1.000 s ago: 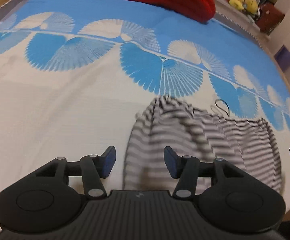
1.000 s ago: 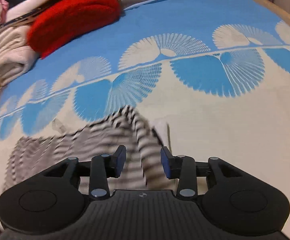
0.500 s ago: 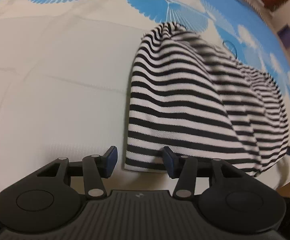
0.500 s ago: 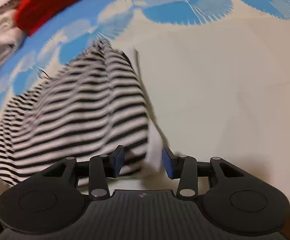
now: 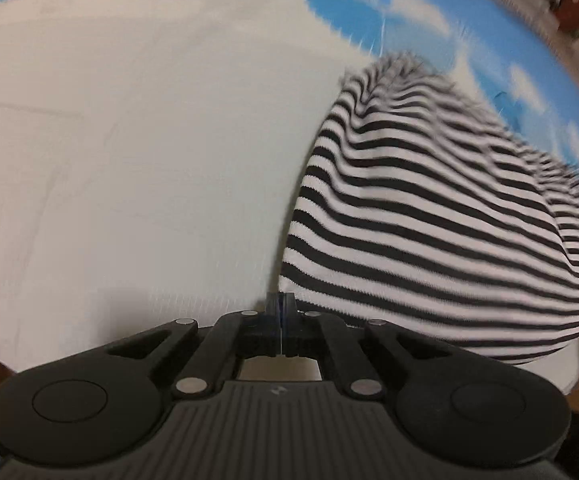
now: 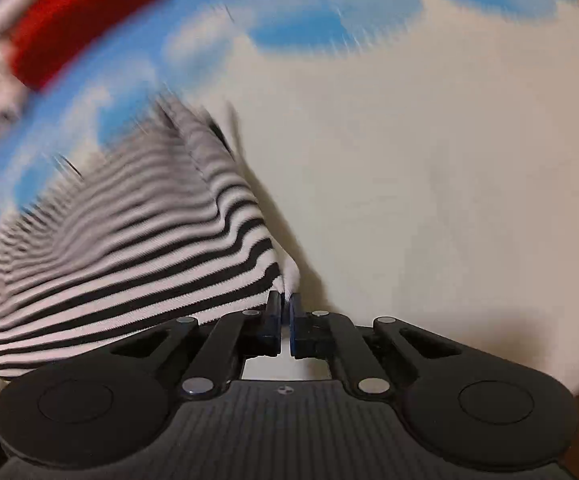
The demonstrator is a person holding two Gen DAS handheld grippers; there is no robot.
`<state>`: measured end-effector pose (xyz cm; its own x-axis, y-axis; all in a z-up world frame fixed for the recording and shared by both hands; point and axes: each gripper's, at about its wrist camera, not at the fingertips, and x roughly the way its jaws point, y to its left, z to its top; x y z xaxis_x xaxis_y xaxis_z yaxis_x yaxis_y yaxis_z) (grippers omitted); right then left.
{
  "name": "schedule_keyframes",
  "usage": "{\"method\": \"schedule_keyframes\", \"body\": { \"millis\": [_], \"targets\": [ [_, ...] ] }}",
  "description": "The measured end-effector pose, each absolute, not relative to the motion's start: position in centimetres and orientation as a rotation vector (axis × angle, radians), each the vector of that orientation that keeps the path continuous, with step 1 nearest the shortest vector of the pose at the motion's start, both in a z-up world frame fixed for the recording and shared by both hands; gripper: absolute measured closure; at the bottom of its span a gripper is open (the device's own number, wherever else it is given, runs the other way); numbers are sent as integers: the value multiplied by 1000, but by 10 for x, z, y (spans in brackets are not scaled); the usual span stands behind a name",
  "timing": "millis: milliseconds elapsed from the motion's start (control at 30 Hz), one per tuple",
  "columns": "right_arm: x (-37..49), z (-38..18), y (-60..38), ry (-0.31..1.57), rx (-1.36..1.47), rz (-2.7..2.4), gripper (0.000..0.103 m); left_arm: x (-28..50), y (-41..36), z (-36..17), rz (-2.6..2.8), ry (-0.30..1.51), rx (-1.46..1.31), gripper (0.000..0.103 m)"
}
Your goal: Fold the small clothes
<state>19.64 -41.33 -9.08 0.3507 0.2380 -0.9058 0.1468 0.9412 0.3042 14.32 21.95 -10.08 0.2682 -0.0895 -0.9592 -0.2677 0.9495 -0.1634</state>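
Striped garment [image 5: 429, 216]: small black-and-white knit piece, lying on the bed's cream and blue fan-print cover [image 5: 129, 160], near the edge closest to both cameras.

Left gripper [image 5: 281, 312]: fingers clenched, tips meeting at the garment's near left corner; whether any cloth is actually caught between them cannot be told, as the hem edge sits just beside the tips.

Right gripper [image 6: 284, 308]: fingers closed on the garment's near right corner [image 6: 281, 276], a sliver of white cloth visible between the pads.

Progress: judged early in a fold. The near hem appears taken at both corners; the body lies humped and rumpled rather than flat, with no finished crease showing. Remaining: carrying the hem over, flattening, any further folds.

Background, right view: red knit item [image 6: 81, 28] and pale folded cloth, blurred.

Markings: small emblem on each gripper body, illegible; no readable brand, label or writing anywhere.
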Motion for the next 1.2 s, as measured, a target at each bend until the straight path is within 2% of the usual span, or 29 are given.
{"method": "schedule_keyframes", "body": {
  "millis": [100, 167, 200, 233, 333, 400, 467, 567, 633, 700, 767, 967, 1200],
  "targets": [
    [198, -93, -402, 1238, 301, 53, 100, 147, 217, -99, 232, 1319, -250, 101],
    [197, -87, -394, 1212, 249, 64, 98, 148, 225, -85, 212, 1246, -342, 92],
    [196, -82, -388, 1187, 213, 64, 98, 147, 228, -76, 178, 1190, -395, 84],
    [194, -75, -384, 1140, 172, 56, 93, 145, 227, -66, 144, 1130, -432, 81],
    [190, -55, -379, 999, 139, 75, 89, 149, 208, -52, 25, 1055, -449, 81],
    [190, -48, -380, 942, 192, 136, 84, 155, 186, -53, -75, 1075, -441, 80],
    [193, -52, -378, 958, 232, 199, 73, 161, 163, -56, -144, 1104, -388, 77],
    [200, -66, -367, 1043, 198, 244, 72, 165, 130, -66, -198, 1159, -274, 66],
    [202, -77, -357, 1081, 86, 244, 72, 164, 115, -82, -140, 1232, -180, 55],
    [202, -93, -350, 1151, -5, 214, 72, 167, 117, -100, -43, 1330, -124, 55],
    [203, -101, -351, 1191, -40, 177, 61, 170, 123, -100, 7, 1337, -153, 53],
    [201, -80, -355, 1092, 43, 187, 61, 172, 124, -64, 4, 1113, -272, 55],
    [200, -53, -342, 919, 93, 306, 61, 201, 69, -53, -122, 951, -251, 55]
  ]
}}
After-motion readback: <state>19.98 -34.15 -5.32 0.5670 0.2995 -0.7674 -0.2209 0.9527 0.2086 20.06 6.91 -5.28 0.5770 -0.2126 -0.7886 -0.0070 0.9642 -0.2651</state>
